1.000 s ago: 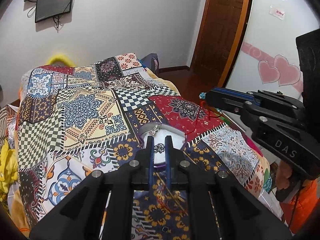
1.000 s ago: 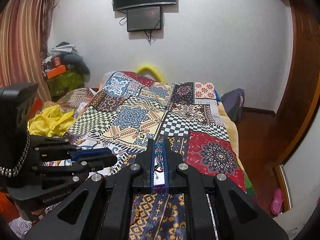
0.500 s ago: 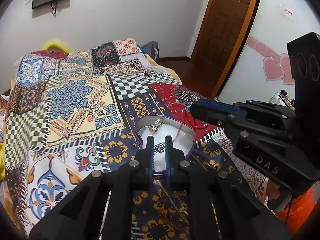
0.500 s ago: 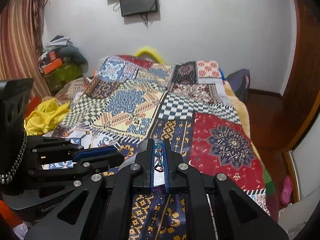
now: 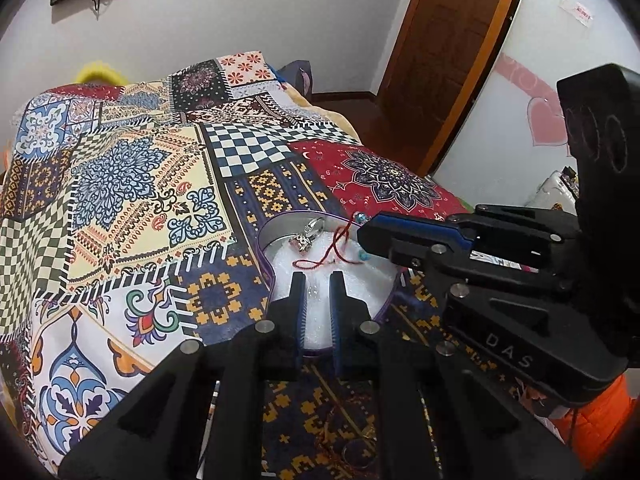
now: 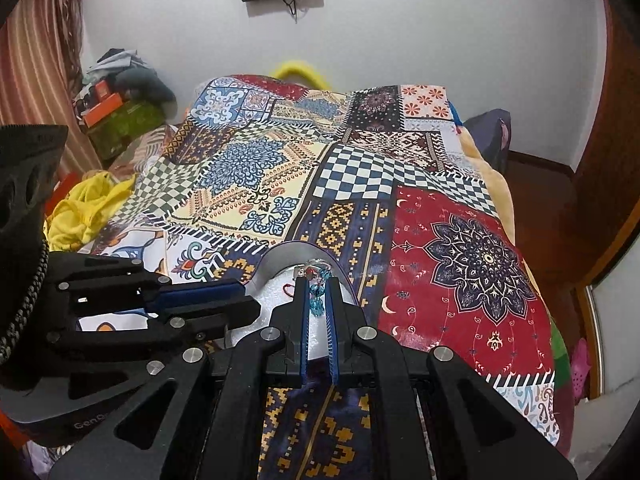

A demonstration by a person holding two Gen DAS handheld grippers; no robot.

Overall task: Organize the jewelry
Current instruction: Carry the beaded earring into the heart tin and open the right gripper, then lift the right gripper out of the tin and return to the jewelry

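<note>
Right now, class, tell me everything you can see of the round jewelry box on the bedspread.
The jewelry box is a shallow round tin with a silvery inner wall, a purple edge and white padding. It rests lidless on the patchwork bedspread. Inside lie a silver ring, a small charm and a red cord bracelet with blue beads. The left gripper and the right gripper both point over it.

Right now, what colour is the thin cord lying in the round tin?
Red; the thin cord shows best in the left wrist view.
</note>
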